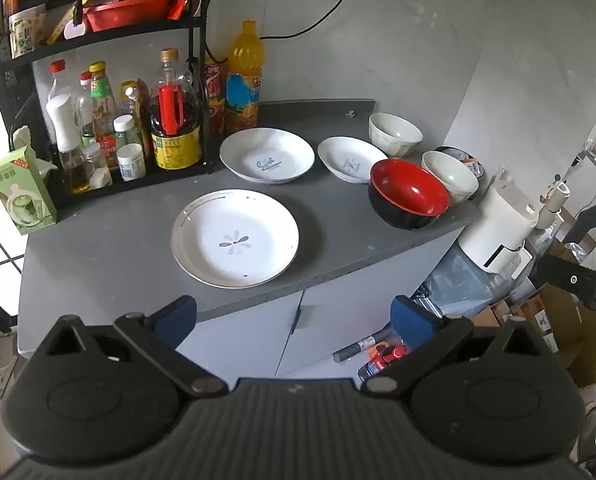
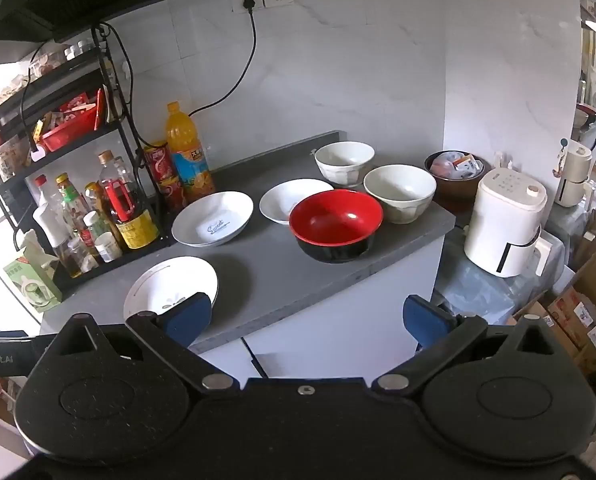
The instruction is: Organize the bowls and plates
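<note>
On the grey counter [image 1: 109,240] lie three white plates: a flower-patterned plate [image 1: 235,239] [image 2: 165,288] at the front, a deep plate with blue lettering [image 1: 267,155] [image 2: 213,218] behind it, and a smaller plate [image 1: 352,159] [image 2: 287,200] to the right. A red-and-black bowl [image 1: 408,193] [image 2: 336,224] sits near the right edge, with two white bowls [image 1: 394,134] [image 1: 450,176] [image 2: 344,162] [image 2: 400,192] beside it. My left gripper [image 1: 293,320] hangs open in front of the counter's edge, holding nothing. My right gripper [image 2: 308,320] is open too, its left finger overlapping the flower plate in view.
A black rack [image 1: 97,36] with bottles and jars fills the counter's left back. An orange drink bottle [image 1: 243,76] stands beside it. A green carton [image 1: 19,192] is at far left. A white appliance [image 2: 508,224] and cardboard boxes [image 2: 578,312] sit right of the counter.
</note>
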Demonstrator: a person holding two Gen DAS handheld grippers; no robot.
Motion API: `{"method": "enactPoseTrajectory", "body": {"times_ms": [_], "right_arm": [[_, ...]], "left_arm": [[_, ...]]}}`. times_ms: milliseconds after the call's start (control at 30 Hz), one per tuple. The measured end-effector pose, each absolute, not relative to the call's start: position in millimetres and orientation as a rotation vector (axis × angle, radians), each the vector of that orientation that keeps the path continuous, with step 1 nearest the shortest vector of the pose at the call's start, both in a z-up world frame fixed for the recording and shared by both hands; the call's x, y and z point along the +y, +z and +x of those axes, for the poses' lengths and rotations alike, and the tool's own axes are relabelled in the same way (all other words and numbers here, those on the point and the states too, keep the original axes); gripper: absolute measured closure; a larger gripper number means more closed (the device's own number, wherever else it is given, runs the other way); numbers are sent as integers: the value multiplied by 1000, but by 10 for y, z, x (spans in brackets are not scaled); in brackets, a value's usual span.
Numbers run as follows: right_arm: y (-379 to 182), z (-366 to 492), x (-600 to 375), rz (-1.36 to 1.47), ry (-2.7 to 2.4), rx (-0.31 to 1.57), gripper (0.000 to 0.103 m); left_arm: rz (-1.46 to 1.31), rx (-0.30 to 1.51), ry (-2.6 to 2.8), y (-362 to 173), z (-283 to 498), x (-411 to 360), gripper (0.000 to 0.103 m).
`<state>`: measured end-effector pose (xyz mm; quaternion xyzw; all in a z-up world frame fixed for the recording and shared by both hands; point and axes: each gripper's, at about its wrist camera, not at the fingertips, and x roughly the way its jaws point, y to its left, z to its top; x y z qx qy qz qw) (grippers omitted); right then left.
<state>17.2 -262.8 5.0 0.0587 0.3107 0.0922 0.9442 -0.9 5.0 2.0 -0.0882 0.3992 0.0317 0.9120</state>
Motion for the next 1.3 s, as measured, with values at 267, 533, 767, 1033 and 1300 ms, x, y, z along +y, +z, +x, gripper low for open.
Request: {"method": "enactPoseTrajectory", "body": {"times_ms": [267, 533, 767, 1033, 1300], "right_arm": [[79, 188, -2682, 116, 186, 647, 0], [139, 202, -2697, 79, 193, 637, 0], [100, 202, -2703, 81, 184, 642, 0], [76, 205, -2732, 84, 186, 645, 0], [84, 221, -2729, 79, 193, 664, 0]], "left_arm": [[-168, 814, 68, 93, 17, -99, 1], [-167, 812, 73, 76, 10, -108, 1], [-161, 822, 90, 61, 41, -137, 1], [-160, 835, 106, 112, 73, -141, 1], [-168, 847, 112, 164, 90, -130, 1]]}}
